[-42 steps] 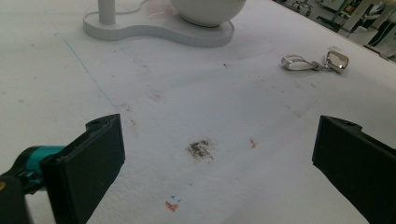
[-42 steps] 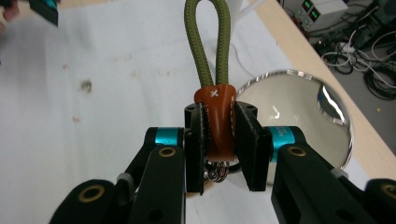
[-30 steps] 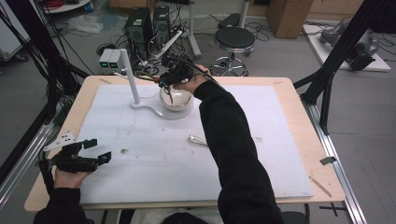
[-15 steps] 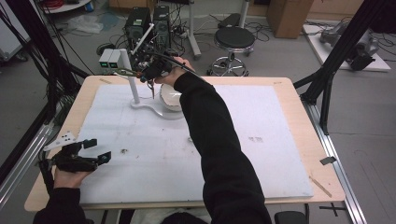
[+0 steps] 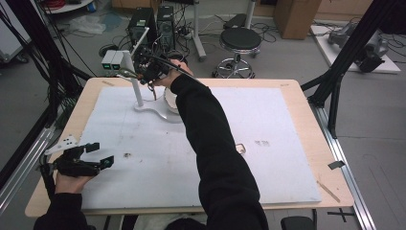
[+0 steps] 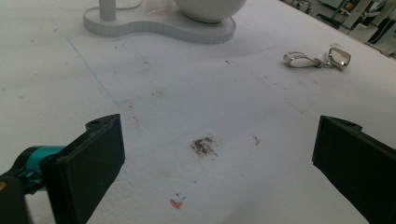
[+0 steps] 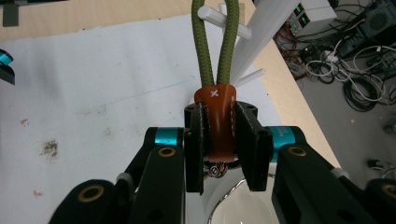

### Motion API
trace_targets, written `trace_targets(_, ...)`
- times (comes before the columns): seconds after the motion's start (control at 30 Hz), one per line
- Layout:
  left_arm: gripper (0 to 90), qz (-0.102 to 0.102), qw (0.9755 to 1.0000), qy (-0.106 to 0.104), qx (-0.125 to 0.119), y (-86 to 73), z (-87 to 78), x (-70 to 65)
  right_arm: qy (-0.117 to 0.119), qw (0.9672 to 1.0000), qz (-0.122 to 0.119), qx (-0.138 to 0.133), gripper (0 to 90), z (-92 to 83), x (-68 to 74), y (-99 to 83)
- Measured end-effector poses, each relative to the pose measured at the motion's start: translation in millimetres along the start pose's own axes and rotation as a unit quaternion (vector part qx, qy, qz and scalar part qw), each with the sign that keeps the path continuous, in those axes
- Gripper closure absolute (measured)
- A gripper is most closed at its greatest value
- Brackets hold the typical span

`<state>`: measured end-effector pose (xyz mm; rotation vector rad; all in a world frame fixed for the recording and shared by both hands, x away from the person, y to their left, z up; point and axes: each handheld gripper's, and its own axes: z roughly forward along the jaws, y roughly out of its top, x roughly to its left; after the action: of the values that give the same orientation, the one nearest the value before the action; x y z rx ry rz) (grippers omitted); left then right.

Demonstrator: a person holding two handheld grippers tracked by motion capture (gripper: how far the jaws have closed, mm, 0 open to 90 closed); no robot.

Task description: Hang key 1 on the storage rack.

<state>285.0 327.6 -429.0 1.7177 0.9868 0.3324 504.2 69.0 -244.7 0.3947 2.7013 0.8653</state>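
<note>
White foam sheet (image 5: pixel 143 158) covers a light wooden table (image 5: pixel 306 100); cables, computer towers and a black stool (image 5: pixel 241 39) sit on the floor beyond the far edge.

Left gripper (image 5: pixel 98 154) rests near the front left corner, fingers (image 6: pixel 91 161) wide apart over bare sheet, holding nothing, likely parked out of the way. Plenty of open sheet ahead of it.

White peg stand with curved flat base (image 5: pixel 135 84) stands by the far edge, a white round bowl (image 6: pixel 210 9) on its base. Right gripper (image 5: pixel 149 79) is reached across to the stand's upper pegs, fingers (image 7: pixel 247 140) clamped on the brown stitched leather tab of a keychain with an olive green cord loop (image 7: pixel 215 51). Loop sits up at a white peg (image 7: pixel 219 18); probably being hooked on, held by the tab so the loop stays free. Whether it's over the peg yet, cannot tell. Tight there: pegs, post and bowl all close.

Small silver keychain (image 6: pixel 317 58) lies mid-sheet, right of the stand; open sheet beyond it.
</note>
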Motion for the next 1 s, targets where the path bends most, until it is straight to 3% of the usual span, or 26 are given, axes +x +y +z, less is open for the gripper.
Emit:
trace_targets(0.33,2.8,0.001,1.0000,-0.001,-0.001,0.2,-0.1,-0.8,-0.010,0.9998,0.011,0.010,73.1,15.5,-1.9,-8.7)
trace_targets(0.63,2.8,0.002,1.0000,-0.002,0.000,0.1,-0.1,-1.6,-0.012,0.9997,0.021,-0.004,69.0,24.0,-4.1,-19.5)
trace_targets(0.67,2.8,0.002,1.0000,-0.002,0.001,0.1,-0.4,-1.5,-0.010,0.9995,0.029,-0.007,59.5,23.3,-5.4,-22.5)
trace_targets(0.7,2.8,0.001,1.0000,-0.001,-0.001,0.1,-0.4,-1.6,-0.010,0.9995,0.029,-0.007,59.5,23.3,-5.4,-22.5)
trace_targets(0.8,2.8,0.003,1.0000,-0.001,-0.001,0.3,-0.9,-1.6,0.002,0.9989,0.041,-0.022,38.8,19.2,-8.6,-27.6)
trace_targets(0.87,2.8,0.003,1.0000,0.000,-0.001,0.3,-1.1,-1.9,0.012,0.9979,0.049,-0.040,30.8,13.9,-11.3,-32.5)
trace_targets(1.0,2.8,0.003,1.0000,0.000,-0.002,0.3,-1.3,-2.2,0.009,0.9958,0.074,-0.053,16.6,4.6,-16.2,-42.6)
